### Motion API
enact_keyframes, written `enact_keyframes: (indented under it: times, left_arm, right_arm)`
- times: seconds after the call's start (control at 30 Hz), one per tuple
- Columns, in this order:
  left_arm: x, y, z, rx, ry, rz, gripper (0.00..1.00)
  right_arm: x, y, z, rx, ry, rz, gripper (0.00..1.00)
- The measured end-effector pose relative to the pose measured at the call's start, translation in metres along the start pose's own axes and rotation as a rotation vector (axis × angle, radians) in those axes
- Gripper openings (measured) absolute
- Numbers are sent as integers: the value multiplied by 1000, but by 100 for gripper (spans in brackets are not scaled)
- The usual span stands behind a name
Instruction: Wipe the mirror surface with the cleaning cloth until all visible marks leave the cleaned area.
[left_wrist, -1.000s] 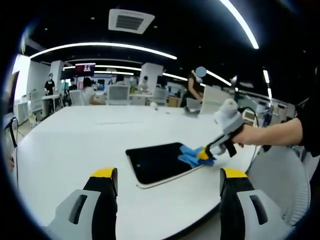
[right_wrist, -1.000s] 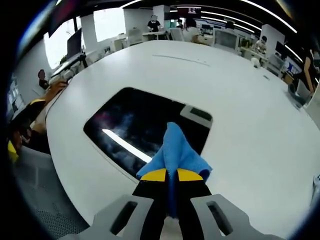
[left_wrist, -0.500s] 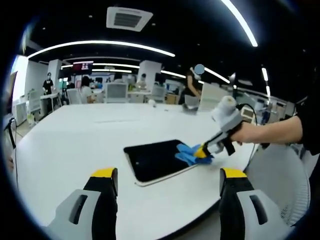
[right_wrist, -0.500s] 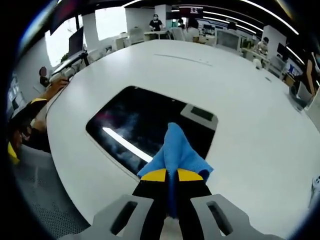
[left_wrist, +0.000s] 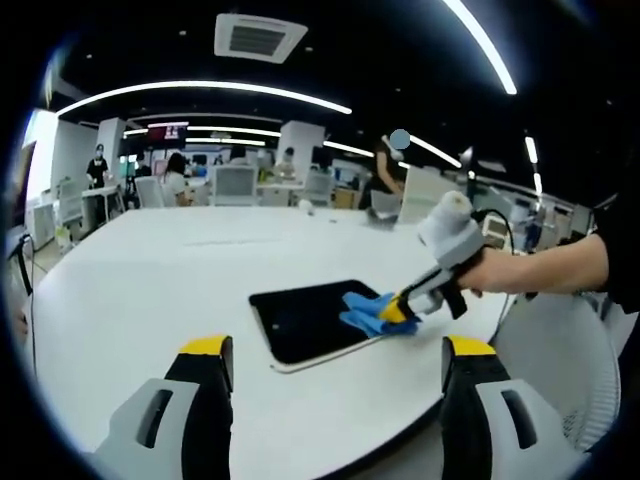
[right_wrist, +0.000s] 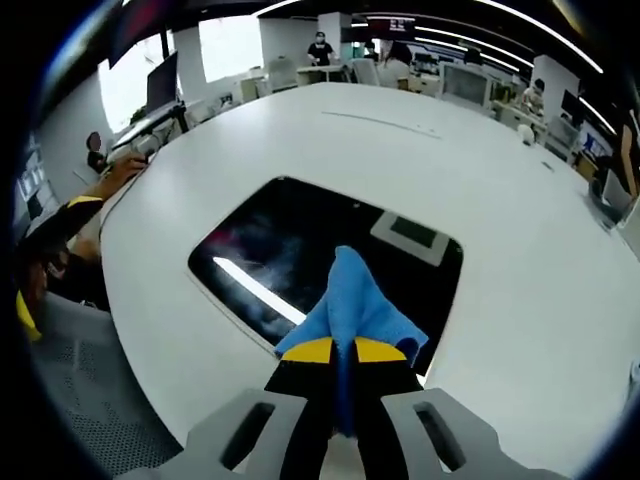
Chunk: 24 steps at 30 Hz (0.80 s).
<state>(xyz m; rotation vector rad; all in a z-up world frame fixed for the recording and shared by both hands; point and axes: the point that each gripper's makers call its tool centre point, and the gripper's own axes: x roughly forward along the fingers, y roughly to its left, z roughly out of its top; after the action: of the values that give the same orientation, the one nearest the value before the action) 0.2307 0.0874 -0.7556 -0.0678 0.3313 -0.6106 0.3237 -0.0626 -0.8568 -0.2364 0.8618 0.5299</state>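
Flat on the white round table (right_wrist: 520, 270): dark rectangular mirror (right_wrist: 300, 250), rigid, slick, likely fragile. Soft blue cleaning cloth (right_wrist: 355, 305), light and floppy, pinched at its bunched end by right gripper (right_wrist: 337, 351), pressed near the mirror's edge. Left gripper (left_wrist: 328, 350) spread wide, holding nothing.

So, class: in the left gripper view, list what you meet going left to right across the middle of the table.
Bare white table → dark mirror → blue cleaning cloth → right gripper → the person's hand holding it.
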Motion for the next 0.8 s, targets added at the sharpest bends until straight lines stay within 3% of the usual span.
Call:
enact_keyframes:
  times: [0.6,0.8]
  left_arm:
    - [0,0,1,12,-6,5,88]
    - [0,-1,1,12,-8,-1,88]
  right_arm:
    - [20,49,23,-68,-26,67,0]
    - [21,49,24,-78,-21,63,0]
